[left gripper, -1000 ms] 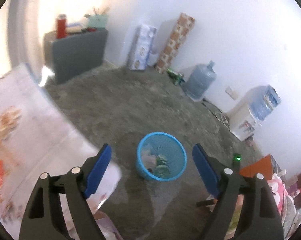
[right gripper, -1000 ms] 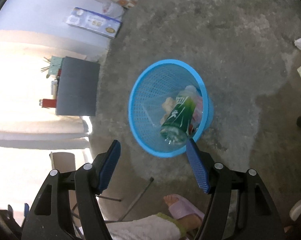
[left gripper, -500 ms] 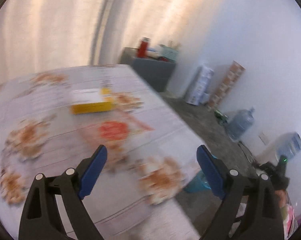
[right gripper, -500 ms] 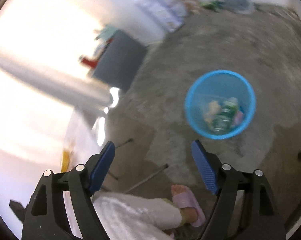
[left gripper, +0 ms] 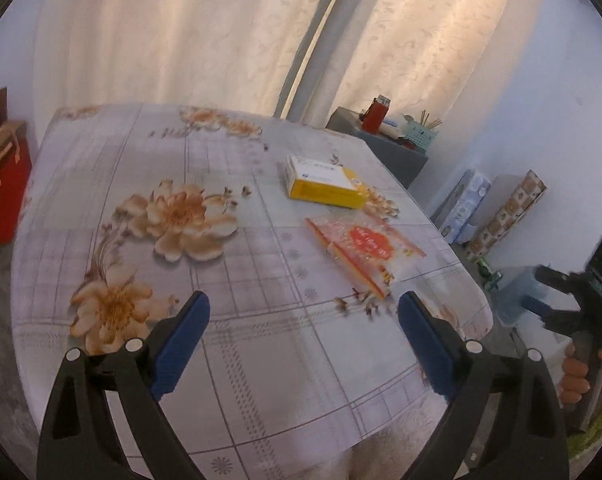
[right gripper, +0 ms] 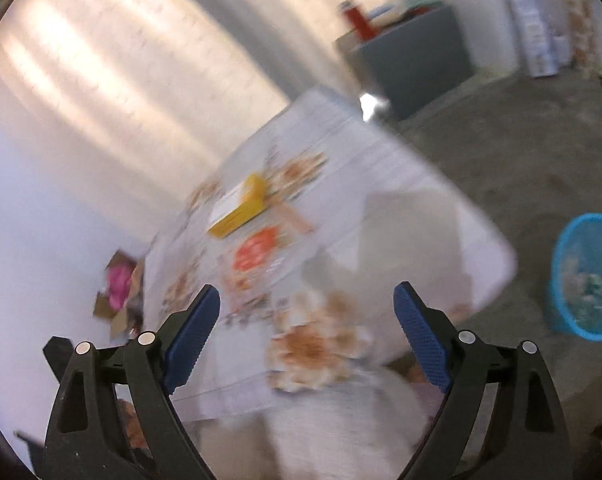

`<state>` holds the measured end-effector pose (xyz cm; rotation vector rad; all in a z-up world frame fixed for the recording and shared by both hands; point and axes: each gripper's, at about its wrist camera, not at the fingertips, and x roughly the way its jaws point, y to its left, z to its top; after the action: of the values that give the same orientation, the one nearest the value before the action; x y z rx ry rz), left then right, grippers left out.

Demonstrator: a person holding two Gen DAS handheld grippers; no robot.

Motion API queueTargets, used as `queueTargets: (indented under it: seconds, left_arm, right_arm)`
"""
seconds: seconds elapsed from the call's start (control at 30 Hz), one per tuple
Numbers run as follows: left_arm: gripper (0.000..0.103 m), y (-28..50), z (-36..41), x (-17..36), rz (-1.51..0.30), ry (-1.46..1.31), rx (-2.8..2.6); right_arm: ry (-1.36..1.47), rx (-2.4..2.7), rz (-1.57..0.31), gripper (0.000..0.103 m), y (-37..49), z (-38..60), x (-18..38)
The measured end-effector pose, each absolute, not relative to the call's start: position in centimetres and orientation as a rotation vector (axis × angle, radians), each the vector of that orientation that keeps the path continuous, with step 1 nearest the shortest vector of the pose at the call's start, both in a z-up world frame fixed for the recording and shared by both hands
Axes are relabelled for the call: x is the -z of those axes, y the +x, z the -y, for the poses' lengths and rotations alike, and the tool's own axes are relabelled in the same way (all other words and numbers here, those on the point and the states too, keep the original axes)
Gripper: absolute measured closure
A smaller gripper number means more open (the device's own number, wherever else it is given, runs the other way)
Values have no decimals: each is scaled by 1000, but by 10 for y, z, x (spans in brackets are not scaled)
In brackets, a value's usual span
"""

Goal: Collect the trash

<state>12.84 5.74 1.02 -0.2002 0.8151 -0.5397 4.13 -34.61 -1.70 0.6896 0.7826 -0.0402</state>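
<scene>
My left gripper (left gripper: 303,342), empty with jaws opening wide, sits nearer the red snack wrapper (left gripper: 363,246) lying ahead and right on the table (left gripper: 221,264), its long axis running diagonally away toward the yellow box (left gripper: 323,188).

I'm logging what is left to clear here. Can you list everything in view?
table: one, floral cloth, centre
box: one, yellow and white, far right of table
wrapper: one, red and clear, nearer than box
bin: one, blue, floor right of table, trash inside
cabinet: one, grey, by curtain
red flask: one, on cabinet
red bag: one, floor left
left gripper: jaws opening, empty
right gripper: jaws opening, empty
hand: one, on right gripper's handle
</scene>
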Motion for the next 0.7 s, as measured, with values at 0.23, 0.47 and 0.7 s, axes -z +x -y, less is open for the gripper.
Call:
queueTargets:
  seconds: [0.23,0.47,0.7]
  left_arm:
    - [10,157,-51,1,-902,-316,645]
    - [35,184,-2,38,-1127,-524,826]
    - [52,186,37,65,-1273,-586,790]
  right_arm:
    - [768,-36,-824,18,91,303,39]
    - [814,-4,-849,18,94,312,50]
    - [868,34,-820,18,72,342,55]
